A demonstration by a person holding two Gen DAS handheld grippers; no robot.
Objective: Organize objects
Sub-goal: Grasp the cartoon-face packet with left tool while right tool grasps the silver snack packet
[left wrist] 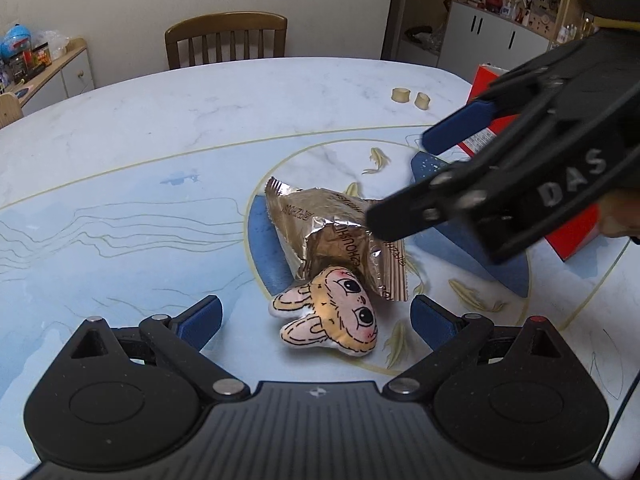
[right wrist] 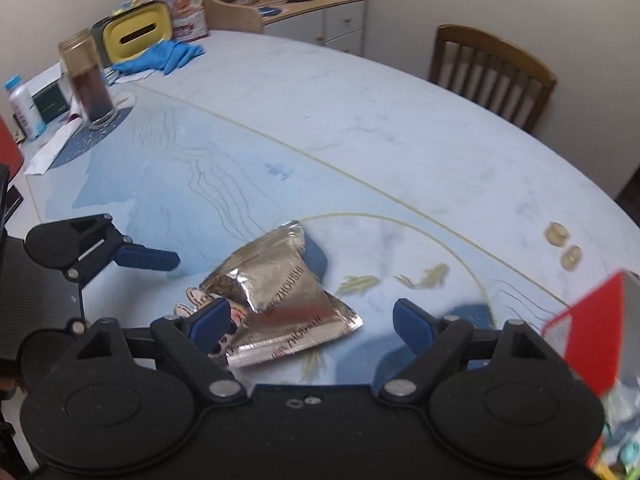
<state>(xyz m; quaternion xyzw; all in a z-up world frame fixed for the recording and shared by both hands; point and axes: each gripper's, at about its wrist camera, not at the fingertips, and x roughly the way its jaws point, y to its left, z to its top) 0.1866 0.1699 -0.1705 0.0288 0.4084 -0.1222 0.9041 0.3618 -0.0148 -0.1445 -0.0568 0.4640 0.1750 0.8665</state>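
A crumpled silver foil bag [left wrist: 332,232] lies on the table, with a flat plush animal head [left wrist: 336,320] sticking out from under its near edge. My left gripper [left wrist: 316,320] is open just above the table, and the plush head sits between its blue pads without touching them. From the right, my right gripper [left wrist: 400,180] hangs open over the bag's far side. In the right wrist view the foil bag [right wrist: 280,292] lies between the wide-spread pads of the right gripper [right wrist: 312,324], and the plush head [right wrist: 196,296] is mostly hidden behind the left pad. One finger [right wrist: 148,258] of the left gripper shows at the left.
A red box [left wrist: 576,236] stands close to the right of the bag. Two small beige cylinders [left wrist: 410,98] lie farther back. At the table's far left are a glass jar [right wrist: 90,84], a yellow tissue box [right wrist: 136,36], a blue cloth [right wrist: 164,56] and a white bottle [right wrist: 24,108]. A wooden chair [left wrist: 226,38] stands behind the table.
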